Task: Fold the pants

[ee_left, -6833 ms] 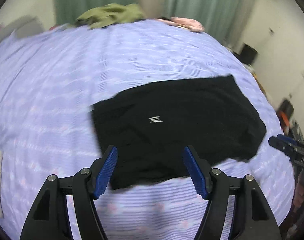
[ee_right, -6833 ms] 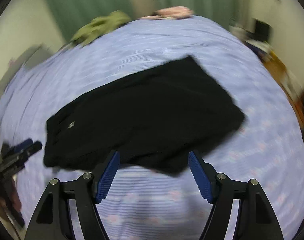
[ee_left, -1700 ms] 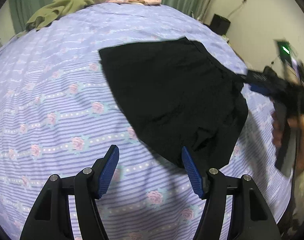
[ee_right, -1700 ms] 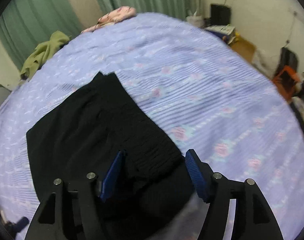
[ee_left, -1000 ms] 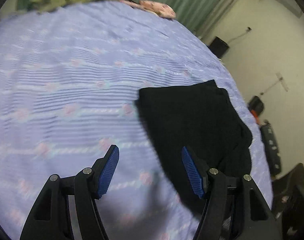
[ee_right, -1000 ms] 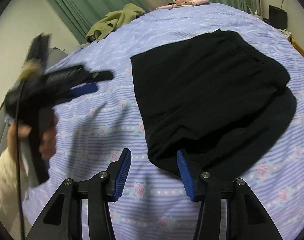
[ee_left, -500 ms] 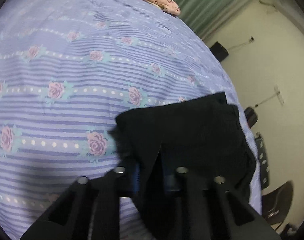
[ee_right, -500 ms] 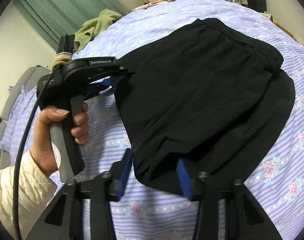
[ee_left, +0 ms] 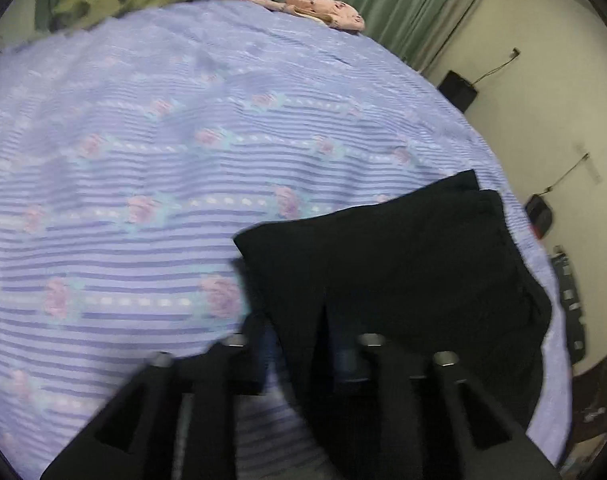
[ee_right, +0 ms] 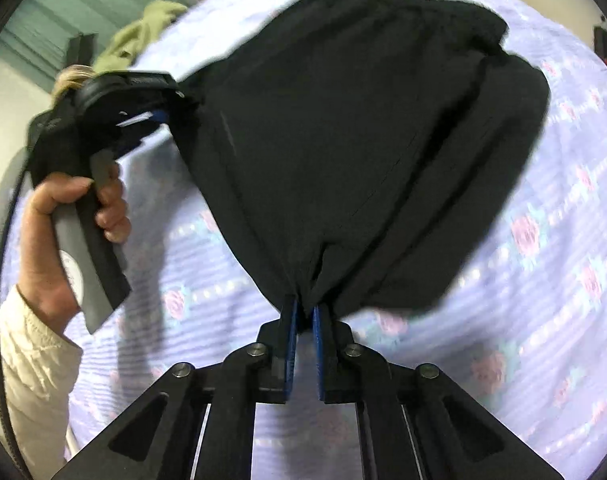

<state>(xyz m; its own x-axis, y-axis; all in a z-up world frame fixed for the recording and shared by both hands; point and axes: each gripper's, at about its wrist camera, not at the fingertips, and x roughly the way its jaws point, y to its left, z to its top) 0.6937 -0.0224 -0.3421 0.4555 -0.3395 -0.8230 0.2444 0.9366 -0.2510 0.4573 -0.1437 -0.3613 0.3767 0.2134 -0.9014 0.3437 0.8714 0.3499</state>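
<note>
Right wrist view: black pants [ee_right: 343, 140] bunched, lifted; right gripper [ee_right: 304, 312] pinching hem; left gripper [ee_right: 175, 114] jaws opening, cloth between.

Right tongs [ee_right: 304, 312] clamped shut, left tongs [ee_left: 303, 344] opening, left hand [ee_right: 63, 232] gripping handle
</note>
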